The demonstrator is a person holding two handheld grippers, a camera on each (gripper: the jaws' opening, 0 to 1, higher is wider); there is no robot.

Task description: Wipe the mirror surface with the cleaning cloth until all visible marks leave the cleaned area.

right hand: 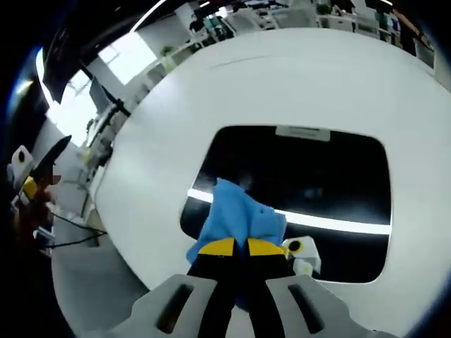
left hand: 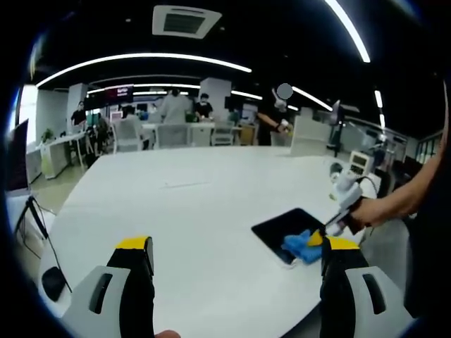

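- Broad white round table [left hand: 211, 211] fills the foreground of an open office; the work lies near its edge, on the person's right side.
- Nearest in the right gripper view, the right gripper [right hand: 234, 246] has its yellow-tipped jaws pressed together on a bunched fold of the soft blue cleaning cloth [right hand: 236, 215].
- Under the cloth lies the dark rectangular mirror [right hand: 317, 176], flat on the table, reflecting a bright ceiling strip. The cloth covers its near corner; whether marks remain elsewhere cannot be told.
- In the left gripper view, the left gripper [left hand: 236, 253] hangs over bare table, jaws spread wide and holding nothing, with the mirror well off to its right.
- Judging by its folds, the cloth is light and limp, best pinched at a gathered bunch as now. The mirror looks stiff, smooth and breakable, and may slide under a push, so pressure should stay flat and gentle.
- Farther off stand desks, chairs and several people under long ceiling lights.
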